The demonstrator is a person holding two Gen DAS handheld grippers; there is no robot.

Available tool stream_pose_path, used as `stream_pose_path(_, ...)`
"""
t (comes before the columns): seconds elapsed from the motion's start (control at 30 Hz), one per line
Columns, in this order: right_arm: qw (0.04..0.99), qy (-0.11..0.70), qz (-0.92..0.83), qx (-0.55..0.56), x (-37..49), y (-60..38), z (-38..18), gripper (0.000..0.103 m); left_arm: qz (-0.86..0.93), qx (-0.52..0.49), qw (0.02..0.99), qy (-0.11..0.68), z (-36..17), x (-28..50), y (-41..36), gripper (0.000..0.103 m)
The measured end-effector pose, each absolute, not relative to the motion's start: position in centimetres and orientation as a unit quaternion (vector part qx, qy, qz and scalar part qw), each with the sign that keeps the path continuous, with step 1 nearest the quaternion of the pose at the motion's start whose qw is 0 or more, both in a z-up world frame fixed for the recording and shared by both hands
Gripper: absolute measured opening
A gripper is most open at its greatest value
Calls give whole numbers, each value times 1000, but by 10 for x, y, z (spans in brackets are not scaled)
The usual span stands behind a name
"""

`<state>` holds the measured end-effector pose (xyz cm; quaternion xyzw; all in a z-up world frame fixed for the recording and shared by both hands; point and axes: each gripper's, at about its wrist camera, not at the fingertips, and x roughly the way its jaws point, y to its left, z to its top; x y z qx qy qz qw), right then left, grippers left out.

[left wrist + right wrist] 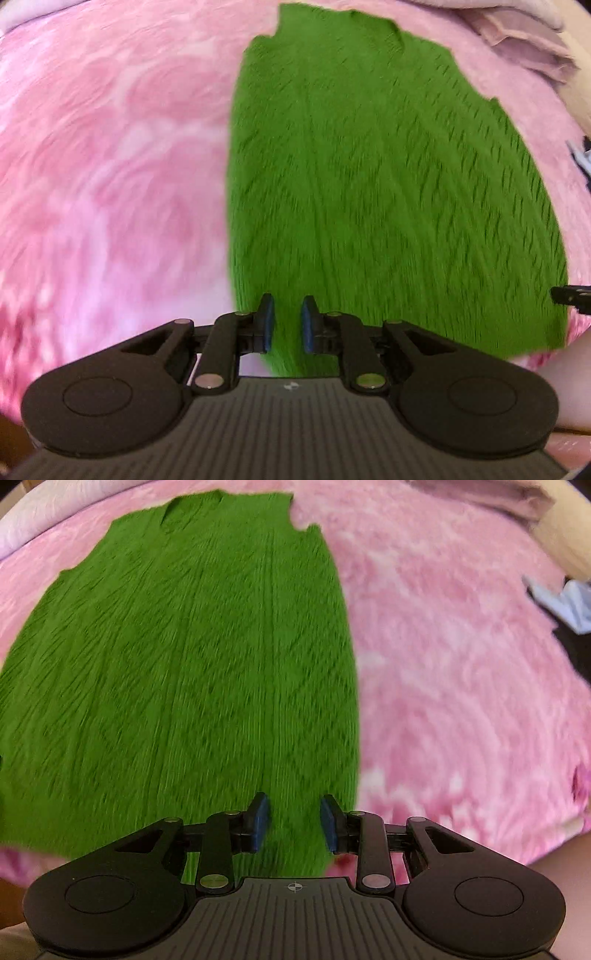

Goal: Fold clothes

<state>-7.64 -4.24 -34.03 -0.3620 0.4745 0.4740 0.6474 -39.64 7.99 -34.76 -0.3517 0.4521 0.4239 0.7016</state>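
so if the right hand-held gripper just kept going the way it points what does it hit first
Most likely the green knitted garment spread on the pink blanket; the right hand-held gripper, jaws apart and empty, points down near its lower right edge.

Both views motion-blurred. Green knit garment [177, 672] cut off at left edge, right wrist view. Small pale blue item [569, 605] at right unidentifiable.

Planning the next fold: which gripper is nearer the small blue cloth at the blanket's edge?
Right. The blue cloth lies off to the right gripper's right; the left gripper hovers over the green sweater's opposite, left side.
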Motion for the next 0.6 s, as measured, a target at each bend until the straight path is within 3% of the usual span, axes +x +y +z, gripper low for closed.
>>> stream_pose_path(0.17, 640, 476, 486, -357, -71, -76, -302, 30, 459, -376, 667, 451, -300, -391, 27, 12)
stream_pose_path(0.4, 631, 488, 545, -259, -57, -112, -192, 32, 478, -371, 692, 394, -174, -369, -33, 29)
stream_pose_path(0.6, 621, 477, 578, -230, -71, -131, -119, 50, 483, -337, 712, 382, -109, -355, -61, 35)
